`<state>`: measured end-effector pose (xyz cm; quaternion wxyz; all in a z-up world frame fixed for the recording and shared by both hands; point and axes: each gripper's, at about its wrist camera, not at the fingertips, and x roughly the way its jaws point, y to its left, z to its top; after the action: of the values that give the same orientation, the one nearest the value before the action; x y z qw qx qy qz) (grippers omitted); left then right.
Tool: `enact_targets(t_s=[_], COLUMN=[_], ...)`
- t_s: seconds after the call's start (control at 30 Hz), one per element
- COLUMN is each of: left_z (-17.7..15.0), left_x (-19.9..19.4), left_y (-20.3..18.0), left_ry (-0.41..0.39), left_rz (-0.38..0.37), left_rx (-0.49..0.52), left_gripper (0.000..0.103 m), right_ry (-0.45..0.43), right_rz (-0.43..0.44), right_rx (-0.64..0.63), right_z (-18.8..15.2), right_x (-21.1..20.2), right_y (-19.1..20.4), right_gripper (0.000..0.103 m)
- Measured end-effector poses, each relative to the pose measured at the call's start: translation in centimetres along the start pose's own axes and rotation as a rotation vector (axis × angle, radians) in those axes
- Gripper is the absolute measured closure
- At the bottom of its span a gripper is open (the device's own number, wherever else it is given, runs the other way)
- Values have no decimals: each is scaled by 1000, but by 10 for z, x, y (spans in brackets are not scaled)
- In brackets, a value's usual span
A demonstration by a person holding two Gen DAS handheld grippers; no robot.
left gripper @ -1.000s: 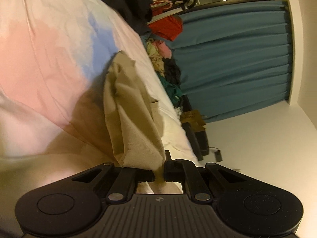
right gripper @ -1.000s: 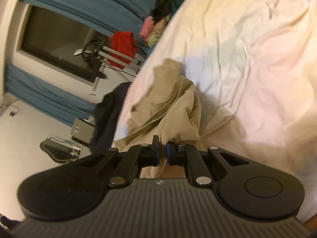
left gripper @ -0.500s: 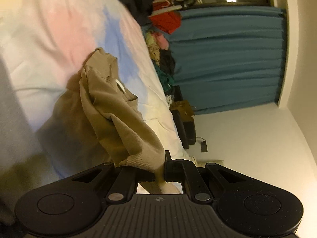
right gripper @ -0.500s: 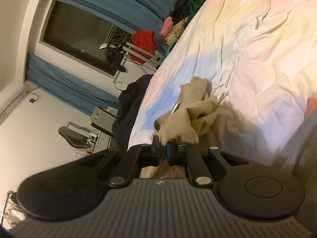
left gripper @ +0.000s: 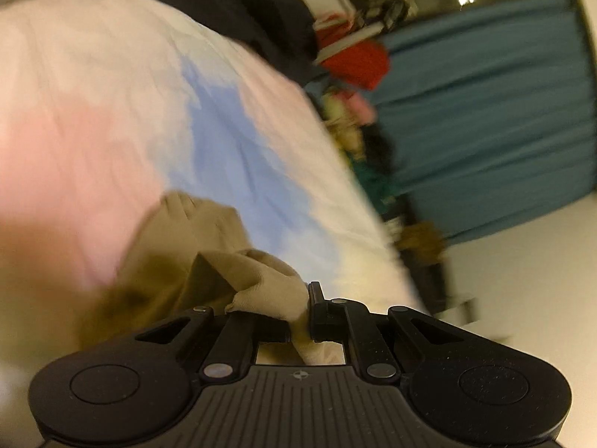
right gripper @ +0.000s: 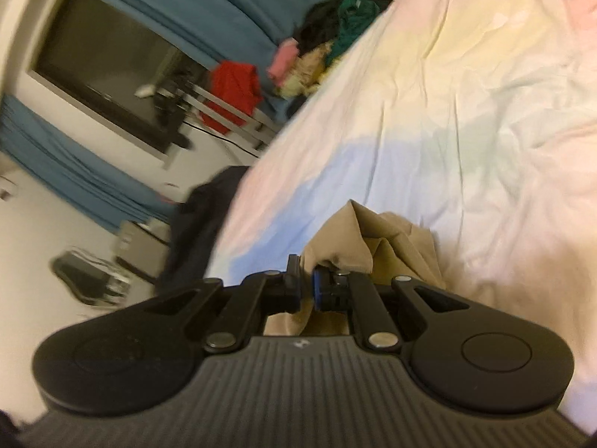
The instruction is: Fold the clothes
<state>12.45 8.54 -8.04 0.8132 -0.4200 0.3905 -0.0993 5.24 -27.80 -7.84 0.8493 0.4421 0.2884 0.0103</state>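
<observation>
A beige garment (left gripper: 209,261) lies bunched on a pastel tie-dye bed sheet (left gripper: 149,104). My left gripper (left gripper: 300,310) is shut on a fold of its cloth, low over the bed. In the right wrist view the same beige garment (right gripper: 377,239) rises in a crumpled heap in front of my right gripper (right gripper: 306,283), which is shut on its edge. The sheet (right gripper: 466,119) spreads to the right. Both views are blurred by motion. How the rest of the garment lies is hidden by folds.
A dark garment (left gripper: 224,3) lies at the bed's far edge, also visible in the right wrist view (right gripper: 201,220). A clothes pile (right gripper: 324,48), a red item on a rack (right gripper: 235,93) and teal curtains (left gripper: 485,119) stand beyond the bed.
Both grippers have dropped towards the bed with the beige garment still held. The garment hung long before and now lies bunched low on the sheet.
</observation>
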Motion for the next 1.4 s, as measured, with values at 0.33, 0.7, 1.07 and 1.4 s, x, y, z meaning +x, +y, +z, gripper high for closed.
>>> enact_targets(t_s=[0.33,0.7,1.07,1.4], left_z=[25,25,-5,-27], left_x=[76,76,33,63], left_y=[22,21,-28,-29], left_ry=[-5,47,-41,-59], left_rz=[101,79,47,210], left_rx=[151,261,558,739], left_gripper=[93,88,20,16], right_ry=[92,152,76,81], right_rz=[-60,-55,158,32], right_rx=[-78,-171,-228,-565], right_z=[13,13,16,-9], right_x=[106,109,80,87], right_y=[-25,-34,-14,7], right_gripper=[92,90,12,63])
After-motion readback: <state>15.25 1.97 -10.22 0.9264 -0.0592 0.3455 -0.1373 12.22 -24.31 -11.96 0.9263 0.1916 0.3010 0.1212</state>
